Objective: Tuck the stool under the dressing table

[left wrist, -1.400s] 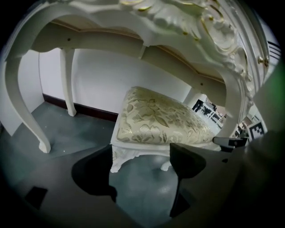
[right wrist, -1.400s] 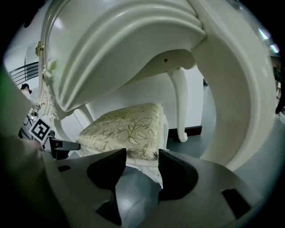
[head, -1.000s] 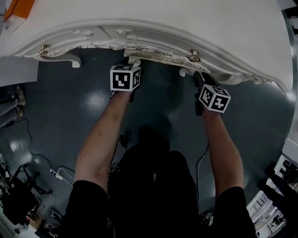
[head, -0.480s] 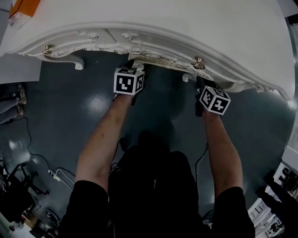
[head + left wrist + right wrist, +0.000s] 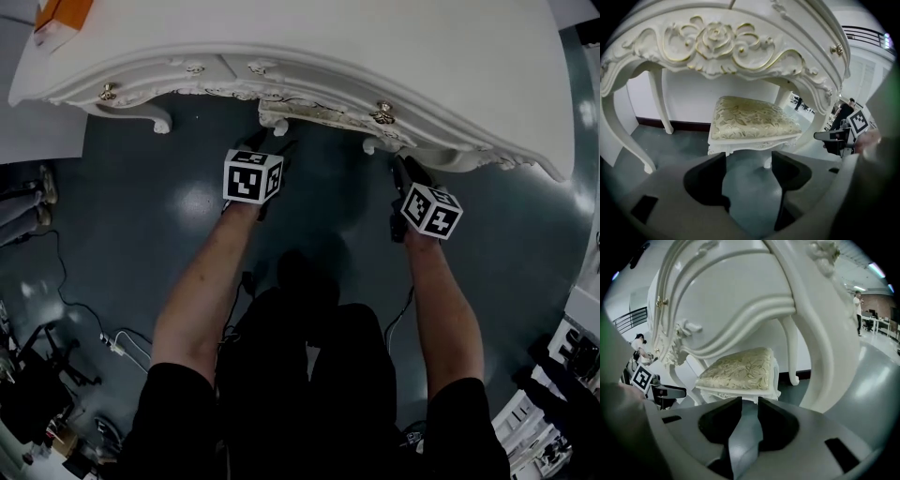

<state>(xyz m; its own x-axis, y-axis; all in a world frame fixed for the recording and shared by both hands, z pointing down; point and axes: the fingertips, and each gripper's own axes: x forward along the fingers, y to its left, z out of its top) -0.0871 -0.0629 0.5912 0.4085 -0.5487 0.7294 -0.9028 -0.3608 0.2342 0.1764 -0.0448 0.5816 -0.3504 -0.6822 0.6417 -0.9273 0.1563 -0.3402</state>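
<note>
The white carved stool with a cream and gold flowered cushion (image 5: 754, 119) stands on the dark grey floor (image 5: 141, 216) under the white ornate dressing table (image 5: 328, 56), between its curved legs. Both grippers are held in front of the table's edge, apart from the stool. The left gripper (image 5: 747, 164) has its jaws rather wide; they have just been closing a little, and nothing is between them. The right gripper (image 5: 749, 405) shows only a narrow gap, having just been closing, and holds nothing.
</note>
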